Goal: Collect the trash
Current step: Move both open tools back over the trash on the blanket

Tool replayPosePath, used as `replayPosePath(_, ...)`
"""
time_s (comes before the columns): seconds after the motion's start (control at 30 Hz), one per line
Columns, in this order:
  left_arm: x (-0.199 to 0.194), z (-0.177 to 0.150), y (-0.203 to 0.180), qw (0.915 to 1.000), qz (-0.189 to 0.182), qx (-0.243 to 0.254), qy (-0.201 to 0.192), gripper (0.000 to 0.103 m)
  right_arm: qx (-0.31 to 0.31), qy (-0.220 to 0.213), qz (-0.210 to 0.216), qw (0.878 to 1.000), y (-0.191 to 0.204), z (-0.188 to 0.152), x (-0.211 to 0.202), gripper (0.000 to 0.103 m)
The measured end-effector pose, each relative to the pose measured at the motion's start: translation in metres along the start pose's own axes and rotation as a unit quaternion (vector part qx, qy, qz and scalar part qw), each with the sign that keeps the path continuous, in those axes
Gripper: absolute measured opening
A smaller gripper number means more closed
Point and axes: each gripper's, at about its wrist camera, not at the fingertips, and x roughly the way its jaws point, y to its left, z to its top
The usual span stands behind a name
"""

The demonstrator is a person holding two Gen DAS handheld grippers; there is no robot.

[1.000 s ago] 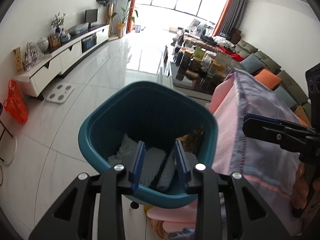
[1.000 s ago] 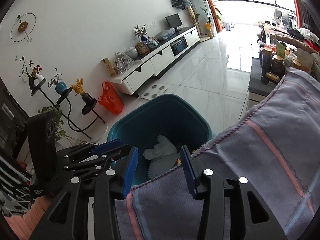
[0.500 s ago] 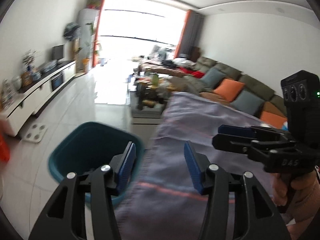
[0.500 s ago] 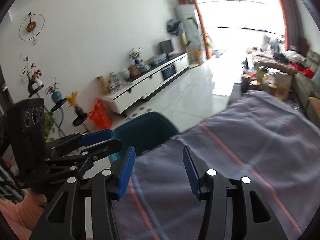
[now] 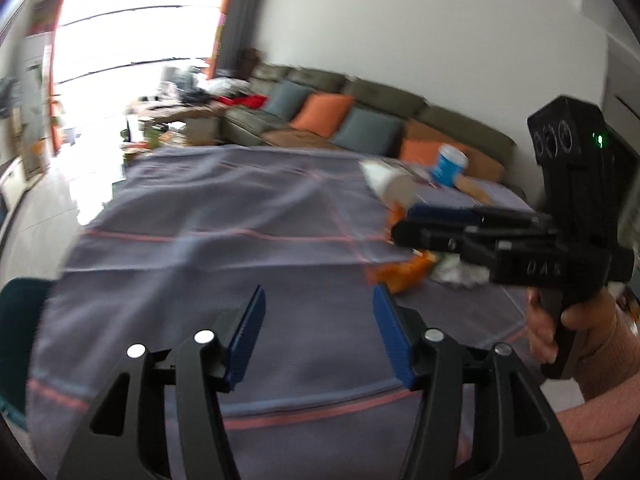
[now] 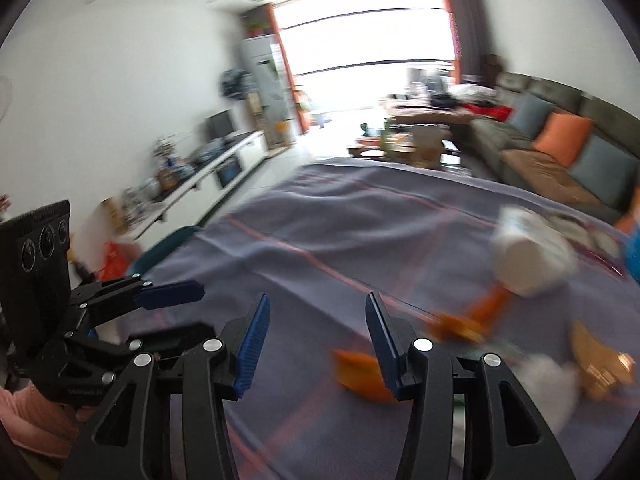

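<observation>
Two claws [image 5: 318, 334], one teal bin [image 5: 18, 320], two orange cushions [image 5: 322, 110], one white cup [image 6: 532, 258]

Blurred trash lies on the purple cloth right of the right gripper [image 6: 316, 340]: a tipped white paper cup [image 6: 532, 256], orange wrappers [image 6: 362, 376], crumpled white tissue [image 6: 556, 380] nearest.

Ahead of you the cloth [image 5: 224, 240] lies bare and open; to your right, cup [image 6: 532, 258], wrappers [image 6: 362, 374] and tissue [image 6: 550, 380] crowd it.
</observation>
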Motion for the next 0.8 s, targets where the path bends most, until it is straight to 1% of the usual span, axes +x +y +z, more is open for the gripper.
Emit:
replayPosePath(0.07, 0.017, 0.001, -0.011, 0.9997, -0.017, 0.009, 0.015, 0.065, 0.016, -0.006, -0.025, 1.000, -0.019, -0.006, -0.013, 0.050)
replayPosePath(0.1, 0.024, 0.003, -0.017, 0.9994, -0.022, 0.013, 0.022, 0.065, 0.021, -0.010, -0.036, 0.999, -0.024, -0.008, -0.018, 0.051)
replayPosePath(0.17, 0.039, 0.006, -0.025, 0.9990, -0.024, 0.017, 0.035, 0.065, 0.030, -0.014, -0.055, 0.998, -0.035, -0.013, -0.028, 0.055)
replayPosePath(0.23, 0.050, 0.010, -0.031, 0.9984, -0.025, 0.020, 0.046, 0.066, 0.038, -0.013, -0.070, 0.997, -0.050, -0.020, -0.033, 0.056)
replayPosePath(0.27, 0.055, 0.011, -0.034, 0.9978, -0.030, 0.024, 0.053, 0.069, 0.043, -0.010, -0.076, 0.996, -0.057, -0.023, -0.035, 0.059)
replayPosePath(0.33, 0.060, 0.013, -0.036, 0.9976, -0.026, 0.026, 0.058, 0.071, 0.051, -0.003, -0.086, 0.995, -0.064, -0.029, -0.037, 0.064)
replayPosePath(0.37, 0.063, 0.014, -0.037, 0.9973, -0.028, 0.025, 0.063, 0.071, 0.056, 0.003, -0.090, 0.994, -0.069, -0.032, -0.036, 0.065)
replayPosePath(0.53, 0.079, 0.019, -0.040, 0.9960, -0.029, 0.023, 0.081, 0.071, 0.072, 0.027, -0.098, 0.992, -0.082, -0.043, -0.028, 0.065)
replayPosePath(0.63, 0.085, 0.020, -0.041, 0.9949, -0.035, 0.025, 0.091, 0.068, 0.076, 0.033, -0.093, 0.992, -0.083, -0.048, -0.027, 0.065)
replayPosePath(0.67, 0.086, 0.020, -0.042, 0.9947, -0.035, 0.026, 0.093, 0.063, 0.075, 0.034, -0.094, 0.992, -0.083, -0.049, -0.026, 0.065)
replayPosePath(0.7, 0.087, 0.019, -0.042, 0.9945, -0.036, 0.026, 0.094, 0.056, 0.075, 0.036, -0.092, 0.992, -0.083, -0.050, -0.024, 0.065)
replayPosePath(0.8, 0.089, 0.019, -0.039, 0.9943, -0.038, 0.020, 0.097, 0.048, 0.076, 0.049, -0.091, 0.992, -0.083, -0.053, -0.019, 0.055)
